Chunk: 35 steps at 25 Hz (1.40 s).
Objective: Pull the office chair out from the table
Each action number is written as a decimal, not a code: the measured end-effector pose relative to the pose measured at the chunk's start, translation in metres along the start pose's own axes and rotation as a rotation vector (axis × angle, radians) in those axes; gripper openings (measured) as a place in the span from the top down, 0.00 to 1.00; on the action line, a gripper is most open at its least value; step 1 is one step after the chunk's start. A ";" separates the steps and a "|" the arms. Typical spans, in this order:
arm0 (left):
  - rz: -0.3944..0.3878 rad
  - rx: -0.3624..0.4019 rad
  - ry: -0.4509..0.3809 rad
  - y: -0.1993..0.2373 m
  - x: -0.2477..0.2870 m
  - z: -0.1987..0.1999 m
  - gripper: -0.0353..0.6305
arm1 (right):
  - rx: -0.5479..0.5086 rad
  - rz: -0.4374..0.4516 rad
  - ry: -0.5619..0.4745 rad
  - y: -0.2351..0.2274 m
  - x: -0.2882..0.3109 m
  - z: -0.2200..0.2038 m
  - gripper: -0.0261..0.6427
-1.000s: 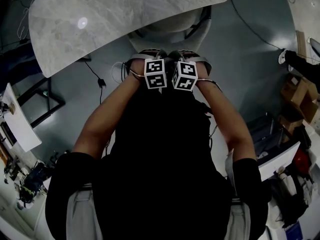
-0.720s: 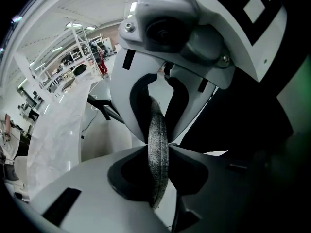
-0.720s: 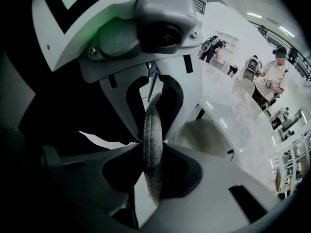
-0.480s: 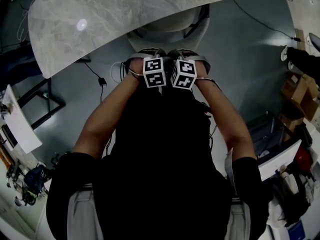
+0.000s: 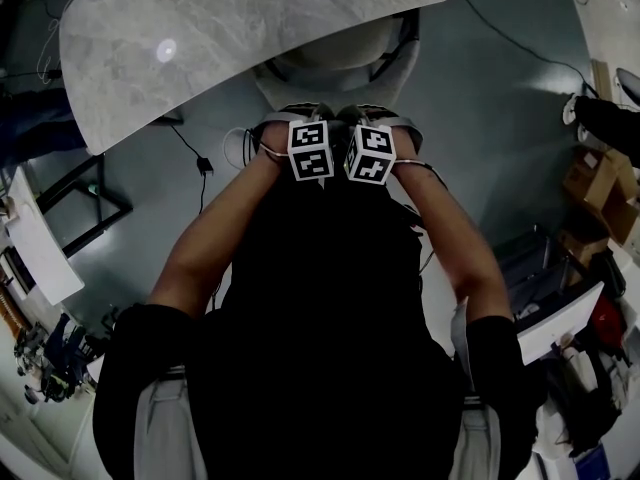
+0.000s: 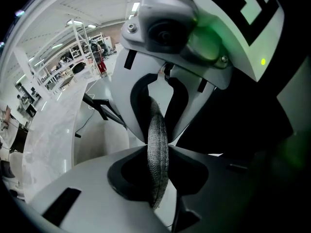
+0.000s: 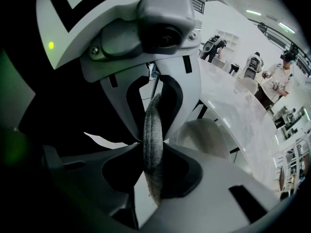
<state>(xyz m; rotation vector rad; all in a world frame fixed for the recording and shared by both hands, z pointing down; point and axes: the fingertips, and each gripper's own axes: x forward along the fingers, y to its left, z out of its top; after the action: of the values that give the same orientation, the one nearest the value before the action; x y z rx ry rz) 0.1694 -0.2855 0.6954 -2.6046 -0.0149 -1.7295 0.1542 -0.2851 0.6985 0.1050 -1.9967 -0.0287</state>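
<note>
The office chair (image 5: 338,60) stands tucked under the pale marble table (image 5: 230,23), its light seat partly hidden by the tabletop. Both grippers sit side by side on the top rim of its backrest. My left gripper (image 5: 300,110) is shut on the grey woven backrest edge (image 6: 158,154), which stands pinched between its white jaws. My right gripper (image 5: 368,111) is shut on the same fabric edge (image 7: 153,152) just to the right. The marker cubes hide the fingertips in the head view. The chair seat (image 7: 206,135) and the table (image 7: 243,115) lie beyond the right jaws.
A black cable and plug (image 5: 200,163) lie on the grey floor left of the chair. A black frame (image 5: 85,208) stands at the left, and cardboard boxes (image 5: 590,183) sit at the right. People (image 7: 277,81) stand far off across the room.
</note>
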 end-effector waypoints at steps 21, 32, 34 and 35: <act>-0.014 -0.045 -0.021 -0.079 0.004 0.002 0.81 | -0.007 0.014 -0.009 0.079 -0.004 -0.005 0.83; -0.034 -0.017 -0.048 -0.143 -0.002 -0.006 0.81 | 0.037 0.010 0.018 0.144 -0.005 0.002 0.83; -0.039 -0.009 -0.049 -0.156 -0.002 -0.009 0.81 | 0.043 0.007 0.018 0.156 -0.004 0.003 0.83; -0.045 -0.006 -0.049 -0.164 -0.002 -0.009 0.81 | 0.045 0.006 0.017 0.164 -0.004 0.004 0.83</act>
<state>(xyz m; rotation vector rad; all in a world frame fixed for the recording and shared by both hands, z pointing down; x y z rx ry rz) 0.1578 -0.1220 0.6986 -2.6702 -0.0698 -1.6815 0.1427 -0.1218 0.7041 0.1277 -1.9809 0.0210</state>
